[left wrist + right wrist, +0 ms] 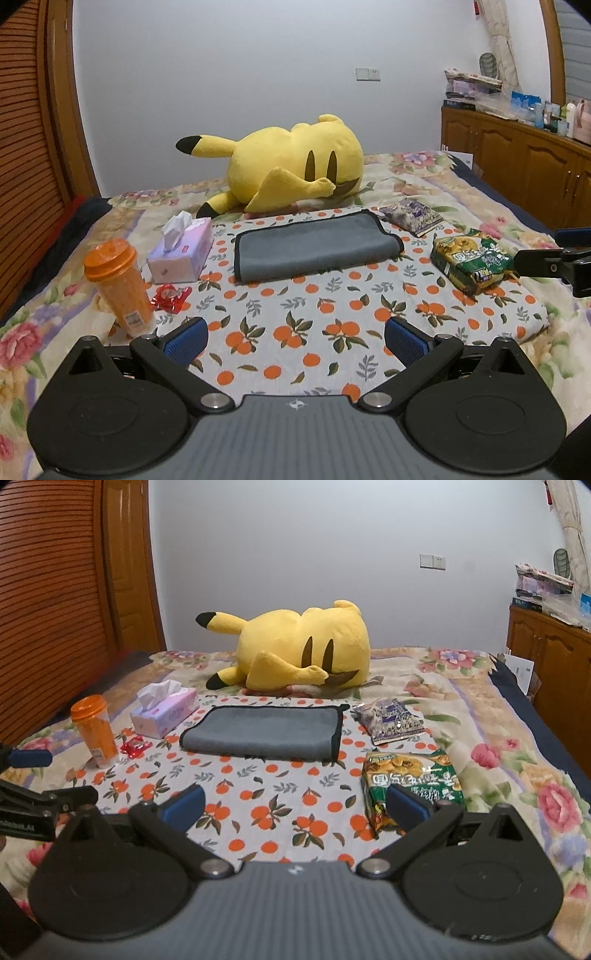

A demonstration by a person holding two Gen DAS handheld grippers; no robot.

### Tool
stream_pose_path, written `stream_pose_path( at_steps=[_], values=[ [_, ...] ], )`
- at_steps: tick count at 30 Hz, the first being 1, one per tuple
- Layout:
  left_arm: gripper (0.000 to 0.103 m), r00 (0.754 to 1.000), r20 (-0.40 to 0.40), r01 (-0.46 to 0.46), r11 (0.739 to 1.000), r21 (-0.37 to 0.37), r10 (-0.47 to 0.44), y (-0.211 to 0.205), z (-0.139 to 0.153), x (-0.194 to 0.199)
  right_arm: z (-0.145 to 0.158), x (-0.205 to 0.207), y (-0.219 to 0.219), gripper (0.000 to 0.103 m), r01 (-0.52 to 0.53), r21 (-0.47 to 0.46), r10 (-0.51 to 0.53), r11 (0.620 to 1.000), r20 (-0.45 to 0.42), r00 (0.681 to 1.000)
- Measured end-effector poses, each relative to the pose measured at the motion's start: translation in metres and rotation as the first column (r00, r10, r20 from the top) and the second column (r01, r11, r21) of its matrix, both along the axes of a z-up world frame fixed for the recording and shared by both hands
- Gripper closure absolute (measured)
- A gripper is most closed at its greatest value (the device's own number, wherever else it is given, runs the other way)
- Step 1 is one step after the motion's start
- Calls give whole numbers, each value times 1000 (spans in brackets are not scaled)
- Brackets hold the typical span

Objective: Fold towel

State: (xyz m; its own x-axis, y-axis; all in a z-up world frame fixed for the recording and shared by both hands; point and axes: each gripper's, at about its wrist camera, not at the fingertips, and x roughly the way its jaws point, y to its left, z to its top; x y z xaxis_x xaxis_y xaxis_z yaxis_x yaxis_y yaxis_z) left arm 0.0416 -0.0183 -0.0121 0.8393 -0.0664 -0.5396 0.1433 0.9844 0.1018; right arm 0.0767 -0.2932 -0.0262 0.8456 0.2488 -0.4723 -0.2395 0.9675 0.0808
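Observation:
A grey towel with black edging [314,245] lies folded on the orange-print cloth [295,317] on the bed; it also shows in the right wrist view [262,733]. My left gripper [295,341] is open and empty, held back from the towel over the cloth's near part. My right gripper [293,808] is open and empty, also well short of the towel. The right gripper's fingers [543,260] show at the right edge of the left wrist view. The left gripper's fingers [55,797] show at the left edge of the right wrist view.
A yellow plush toy [291,170] lies behind the towel. A tissue box [183,251], an orange cup [118,284] and a red wrapper [171,297] sit to its left. A purple snack bag [412,216] and a green snack bag [472,262] sit to its right. Wooden cabinets [524,173] stand at the far right.

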Motion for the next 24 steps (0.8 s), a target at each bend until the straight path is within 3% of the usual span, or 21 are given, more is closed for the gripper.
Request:
stream_pose_path(
  at_steps=[24],
  values=[
    [0,999,-32,-36,999,18,37,6,-33,-3,-25,-3,12,0,-7,-45,5,999,-30,1000]
  ],
)
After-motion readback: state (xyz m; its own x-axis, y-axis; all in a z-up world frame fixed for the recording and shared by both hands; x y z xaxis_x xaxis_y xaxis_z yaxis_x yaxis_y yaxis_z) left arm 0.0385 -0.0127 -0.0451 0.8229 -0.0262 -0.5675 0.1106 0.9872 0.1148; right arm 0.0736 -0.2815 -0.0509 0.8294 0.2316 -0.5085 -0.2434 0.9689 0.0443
